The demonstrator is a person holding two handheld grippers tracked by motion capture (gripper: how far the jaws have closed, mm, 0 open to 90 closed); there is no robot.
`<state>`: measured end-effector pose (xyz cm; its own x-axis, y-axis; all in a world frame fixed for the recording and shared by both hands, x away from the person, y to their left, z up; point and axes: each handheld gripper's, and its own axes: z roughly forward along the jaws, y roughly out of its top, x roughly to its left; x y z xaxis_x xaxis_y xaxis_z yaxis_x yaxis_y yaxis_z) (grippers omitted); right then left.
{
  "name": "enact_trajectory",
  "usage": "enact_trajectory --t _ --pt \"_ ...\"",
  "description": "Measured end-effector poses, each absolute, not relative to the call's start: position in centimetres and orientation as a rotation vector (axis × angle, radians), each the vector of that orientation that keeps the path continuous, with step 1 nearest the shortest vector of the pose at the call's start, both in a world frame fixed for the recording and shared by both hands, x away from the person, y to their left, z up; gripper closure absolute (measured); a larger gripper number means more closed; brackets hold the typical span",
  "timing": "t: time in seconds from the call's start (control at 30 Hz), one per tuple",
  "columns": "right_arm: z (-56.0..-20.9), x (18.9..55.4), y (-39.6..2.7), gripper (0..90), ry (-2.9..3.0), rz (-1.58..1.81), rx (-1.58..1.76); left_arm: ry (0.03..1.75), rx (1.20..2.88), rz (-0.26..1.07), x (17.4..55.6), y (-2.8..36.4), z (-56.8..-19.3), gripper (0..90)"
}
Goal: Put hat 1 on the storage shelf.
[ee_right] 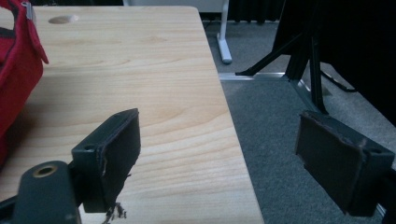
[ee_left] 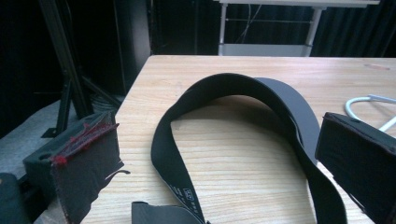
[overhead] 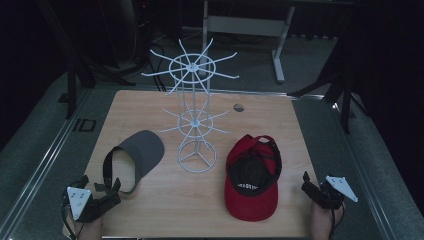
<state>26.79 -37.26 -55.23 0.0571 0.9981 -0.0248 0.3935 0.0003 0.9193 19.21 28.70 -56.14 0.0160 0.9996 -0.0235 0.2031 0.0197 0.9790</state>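
Spanning the middle of the wooden surface, a white wire rack stood between a red cap and grey visor. Left gripper straddled the visor's strap, fingers apart; right gripper gaped at the surface's edge.

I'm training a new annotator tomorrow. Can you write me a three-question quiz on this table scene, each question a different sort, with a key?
1. True or false: the red cap hangs on the white wire rack.
2. Multiple choice: what lies just ahead of the left tool? A) the red cap B) the grey visor with its black strap C) the rack's base
3. Fill in: the right tool hovers at the table's ____ edge, jaws apart.

Key: 1 false, it lies on the table; 2 B; 3 right.
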Motion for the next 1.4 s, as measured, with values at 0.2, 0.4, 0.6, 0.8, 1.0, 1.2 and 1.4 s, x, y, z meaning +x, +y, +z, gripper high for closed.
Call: enact_trajectory --t 0.2,0.4,0.6,0.8,1.0,1.2,1.4 --pt "-54.7 27.0 -37.1 14.1 1.553 0.988 1.511 1.350 1.361 1.065 19.2 28.6 -56.1 0.2" --pt "-53.9 27.0 -37.0 14.1 1.598 0.997 1.517 1.343 1.372 1.072 19.2 28.3 -56.1 0.2" --pt "-52.0 27.2 -36.4 13.5 1.606 1.043 1.470 1.338 1.367 1.048 19.2 28.1 -56.0 0.2" --pt "-50.2 28.0 -36.1 11.6 1.662 1.066 1.476 1.352 1.364 1.031 19.2 28.1 -56.1 0.2" --pt "-49.4 29.0 -35.6 10.4 1.721 1.038 1.471 1.347 1.368 1.009 19.2 27.9 -56.1 0.2" --pt "-48.5 30.1 -34.6 10.4 1.796 1.025 1.454 1.350 1.370 0.995 19.3 27.9 -56.1 0.2" --pt "-47.8 31.2 -33.2 10.4 1.839 1.028 1.414 1.359 1.383 0.959 19.5 27.8 -56.2 0.2"
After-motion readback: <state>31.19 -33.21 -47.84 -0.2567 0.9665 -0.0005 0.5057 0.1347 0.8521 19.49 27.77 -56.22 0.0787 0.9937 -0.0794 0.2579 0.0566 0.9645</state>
